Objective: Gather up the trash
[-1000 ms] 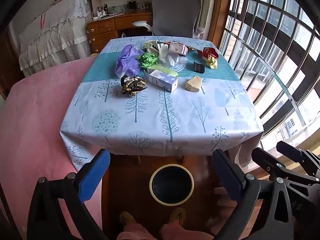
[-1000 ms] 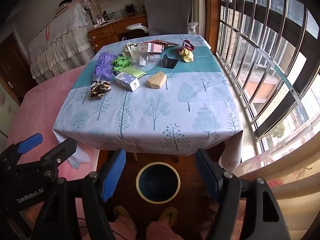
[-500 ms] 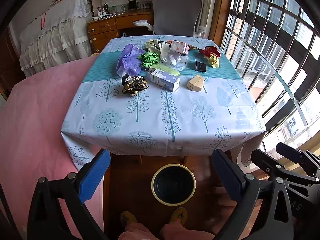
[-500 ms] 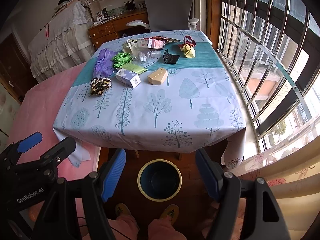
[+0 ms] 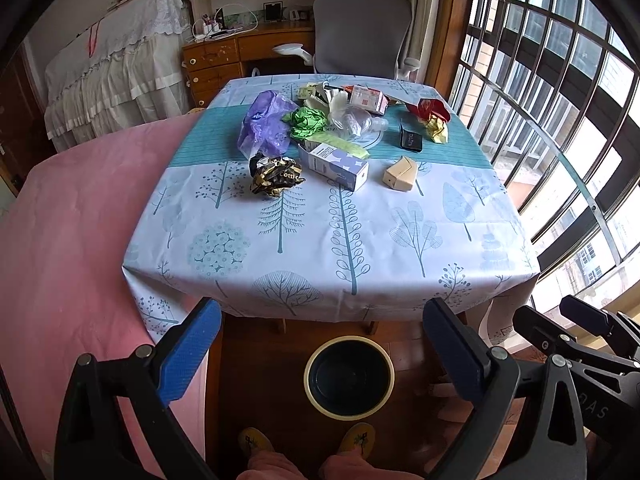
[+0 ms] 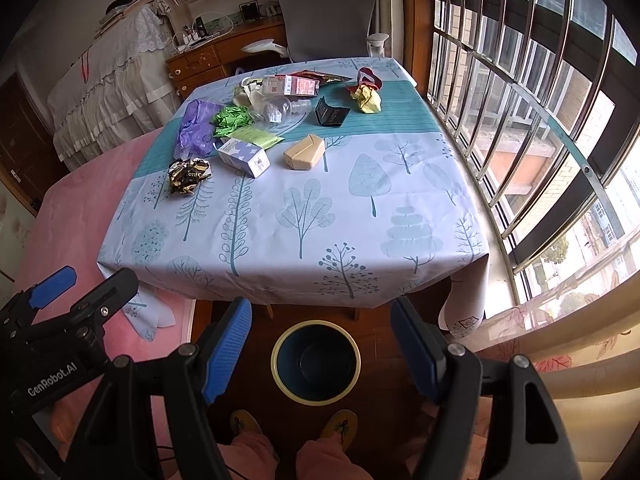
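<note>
Trash lies on the far half of the table [image 5: 328, 248]: a crumpled black-gold wrapper [image 5: 276, 175], a white-purple carton [image 5: 334, 165], a tan carton [image 5: 400, 174], a purple bag [image 5: 264, 122], green crumpled paper [image 5: 306, 120], a clear bottle [image 5: 360, 122], a black packet [image 5: 411, 139] and a red-yellow wrapper [image 5: 432, 118]. A dark bin with a yellow rim [image 5: 349, 378] stands on the floor before the table; it also shows in the right wrist view [image 6: 316, 362]. My left gripper [image 5: 320, 354] and right gripper [image 6: 320, 346] are open and empty, held above the bin, short of the table.
A pink bed [image 5: 72, 216] lies left of the table. A barred window [image 5: 560, 92] runs along the right. A grey chair [image 5: 360, 32] and a wooden desk [image 5: 224, 56] stand behind the table. My feet in yellow slippers [image 5: 256, 440] are by the bin.
Both grippers have edged forward and tilted slightly, so the table sits a little lower in view. Both stay open. No trash has moved.
</note>
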`<state>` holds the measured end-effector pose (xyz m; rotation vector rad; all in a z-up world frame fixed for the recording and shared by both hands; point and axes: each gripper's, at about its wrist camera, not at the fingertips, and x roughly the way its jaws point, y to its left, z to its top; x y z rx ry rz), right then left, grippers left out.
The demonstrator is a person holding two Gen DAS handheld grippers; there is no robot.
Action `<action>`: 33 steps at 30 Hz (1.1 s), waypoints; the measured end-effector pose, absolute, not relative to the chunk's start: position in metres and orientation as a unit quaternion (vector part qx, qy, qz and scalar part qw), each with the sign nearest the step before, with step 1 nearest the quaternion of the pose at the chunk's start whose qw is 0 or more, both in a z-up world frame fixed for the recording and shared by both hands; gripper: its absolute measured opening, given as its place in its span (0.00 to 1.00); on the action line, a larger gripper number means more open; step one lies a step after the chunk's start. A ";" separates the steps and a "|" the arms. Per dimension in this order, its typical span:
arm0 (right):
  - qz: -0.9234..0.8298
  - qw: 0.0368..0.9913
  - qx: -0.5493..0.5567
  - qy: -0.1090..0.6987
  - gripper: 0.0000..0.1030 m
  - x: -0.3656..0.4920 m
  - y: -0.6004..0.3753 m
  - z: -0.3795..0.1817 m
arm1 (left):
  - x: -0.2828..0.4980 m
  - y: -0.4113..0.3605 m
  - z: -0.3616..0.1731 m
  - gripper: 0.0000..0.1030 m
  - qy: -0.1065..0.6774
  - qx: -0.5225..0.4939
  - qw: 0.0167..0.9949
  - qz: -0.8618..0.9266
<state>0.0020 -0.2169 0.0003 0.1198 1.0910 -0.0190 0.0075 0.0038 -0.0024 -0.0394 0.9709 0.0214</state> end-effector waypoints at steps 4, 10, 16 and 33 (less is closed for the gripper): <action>-0.011 0.853 0.056 0.518 0.71 0.003 -0.217 -0.001 | 0.009 0.003 -0.007 0.97 0.467 -0.016 0.884 0.014; -0.007 0.851 0.055 0.522 0.71 0.004 -0.217 -0.004 | 0.008 0.002 -0.012 0.97 0.473 -0.014 0.881 0.012; -0.001 0.850 0.053 0.524 0.71 0.004 -0.215 -0.006 | 0.005 0.000 -0.012 0.97 0.476 -0.012 0.879 0.013; 0.023 0.850 0.060 0.523 0.71 0.008 -0.210 -0.004 | 0.001 0.008 -0.002 0.97 0.479 -0.016 0.877 0.025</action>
